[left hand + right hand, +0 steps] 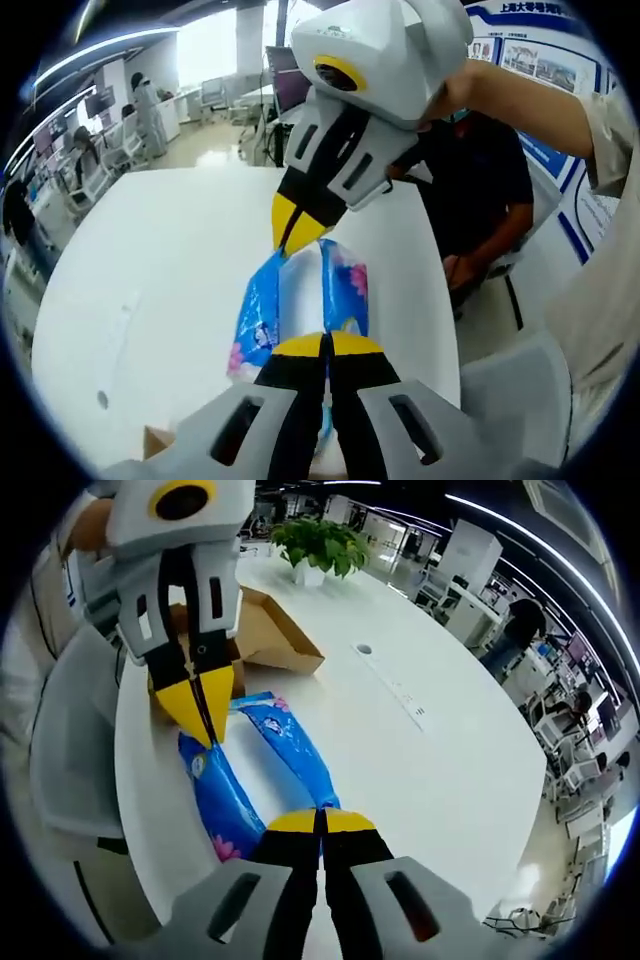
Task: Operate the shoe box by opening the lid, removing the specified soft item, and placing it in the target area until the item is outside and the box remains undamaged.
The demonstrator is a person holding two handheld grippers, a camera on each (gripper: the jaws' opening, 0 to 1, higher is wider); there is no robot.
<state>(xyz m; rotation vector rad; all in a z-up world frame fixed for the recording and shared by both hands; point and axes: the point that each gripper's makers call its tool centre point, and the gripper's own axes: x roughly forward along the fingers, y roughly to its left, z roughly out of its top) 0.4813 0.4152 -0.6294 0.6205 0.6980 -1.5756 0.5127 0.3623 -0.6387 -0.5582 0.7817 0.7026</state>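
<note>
Looking along the left gripper: jaws pressed together on the near end of a blue-and-white soft pack, pinching the wrapper rather than the bulk, probably so the load stays light and the film takes the pull. At the far end, the right gripper reaching in from above, yellow tips closed on the opposite edge. Held so from both ends, pack stretched between the two, over the white worktop and near its edge; whether resting or just lifted, cannot tell. Beyond the worktop edge, a seated person in dark clothes.

Turning to the right gripper view: right gripper with jaws shut on one end of the same soft pack, the left gripper clamped on the other end. Behind, the shoe box, brown card, lid flap lying open, walls seemingly uncrushed. Pack already outside the box and just beside it, so removal judged done and placing in hand. Further back, a potted plant on the worktop.
</note>
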